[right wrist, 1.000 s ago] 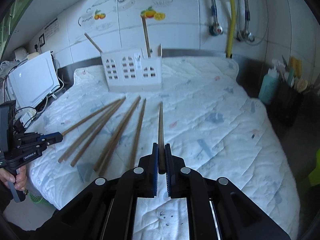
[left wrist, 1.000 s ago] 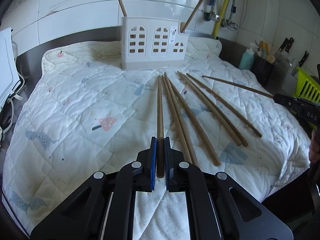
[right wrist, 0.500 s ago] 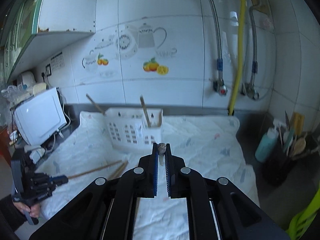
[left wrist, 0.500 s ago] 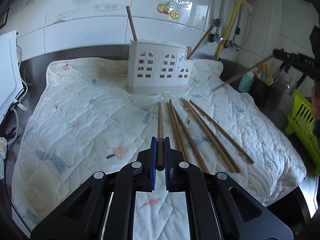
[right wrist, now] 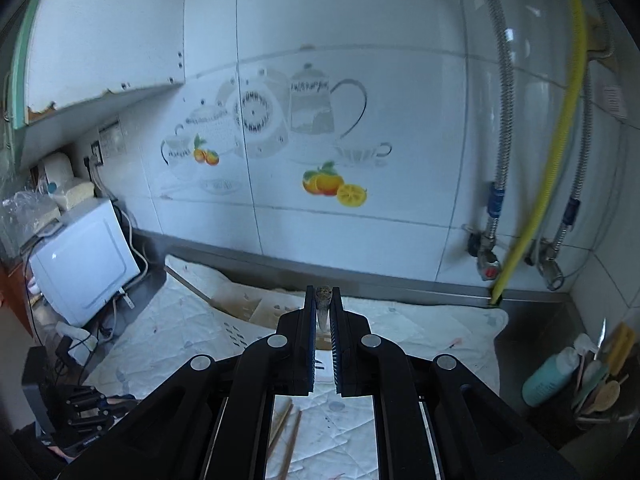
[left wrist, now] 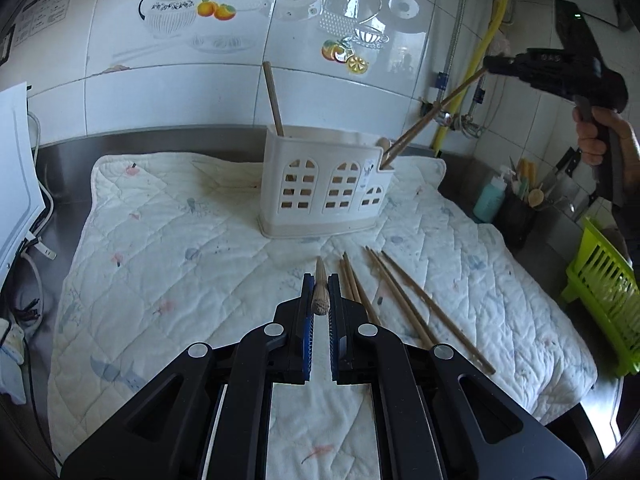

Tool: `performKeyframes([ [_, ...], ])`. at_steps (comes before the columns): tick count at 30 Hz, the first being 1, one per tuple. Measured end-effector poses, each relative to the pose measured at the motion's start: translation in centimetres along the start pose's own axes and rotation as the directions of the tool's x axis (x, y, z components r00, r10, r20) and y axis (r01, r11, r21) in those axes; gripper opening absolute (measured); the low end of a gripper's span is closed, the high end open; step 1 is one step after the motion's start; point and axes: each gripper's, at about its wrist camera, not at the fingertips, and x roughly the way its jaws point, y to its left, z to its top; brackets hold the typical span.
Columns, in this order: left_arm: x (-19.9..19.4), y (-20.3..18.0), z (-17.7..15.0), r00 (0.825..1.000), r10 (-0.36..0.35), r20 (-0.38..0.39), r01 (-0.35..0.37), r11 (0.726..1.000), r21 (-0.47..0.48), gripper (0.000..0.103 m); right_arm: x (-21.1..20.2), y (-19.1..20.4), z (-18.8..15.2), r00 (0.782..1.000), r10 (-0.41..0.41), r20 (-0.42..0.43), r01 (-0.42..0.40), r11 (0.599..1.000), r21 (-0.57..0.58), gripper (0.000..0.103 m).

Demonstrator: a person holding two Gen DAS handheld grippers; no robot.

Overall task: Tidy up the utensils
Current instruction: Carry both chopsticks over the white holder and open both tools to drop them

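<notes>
Chopstick point(left wrist: 321, 294) clamped end-on in my left gripper point(left wrist: 320, 300), above the quilted mat point(left wrist: 180, 240). My right gripper point(right wrist: 323, 312) grips another chopstick point(left wrist: 432, 114), its tip in the white holder point(left wrist: 324, 192); five lie loose on the mat.

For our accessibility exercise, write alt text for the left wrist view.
The left gripper grips a chopstick above a quilted mat; loose chopsticks lie beside it, and the right gripper lowers another into a white holder.

No legible text; faint, unreadable lettering on the right tool point(left wrist: 544, 68).
</notes>
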Motion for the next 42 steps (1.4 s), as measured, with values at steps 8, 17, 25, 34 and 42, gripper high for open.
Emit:
performKeyframes([
  [8,-0.7,-1.2,4.0,0.998,-0.025,0.062,0.021,0.998,0.054,0.005,5.8,-0.9,0.3,0.993,0.027,-0.118,-0.02,0.998,0.06,0.007],
  [17,-1.4,-2.8,9.0,0.99,-0.035,0.133,0.023,0.995,0.094,0.004,4.7,-1.5,-0.1,1.0,-0.008,-0.008,0.008,0.998,0.064,0.027],
  [25,-3.7,-4.5,15.1,0.967,-0.029,0.253,-0.006,0.991,0.135,0.004,0.0,-0.5,-2.9,0.996,-0.032,0.085,0.031,0.999,0.018,0.031],
  [34,-1.9,-4.5,19.0,0.948,0.055,0.315,-0.102,0.986,0.135,0.004,-2.8,0.3,-9.7,0.995,-0.016,0.098,0.012,0.999,0.037,0.031],
  [42,2.8,-2.6,18.8,0.97,0.094,0.224,-0.117,0.989,0.09,0.005,-1.6,1.4,-17.1,1.0,-0.018,-0.008,0.019,0.998,0.056,0.031],
])
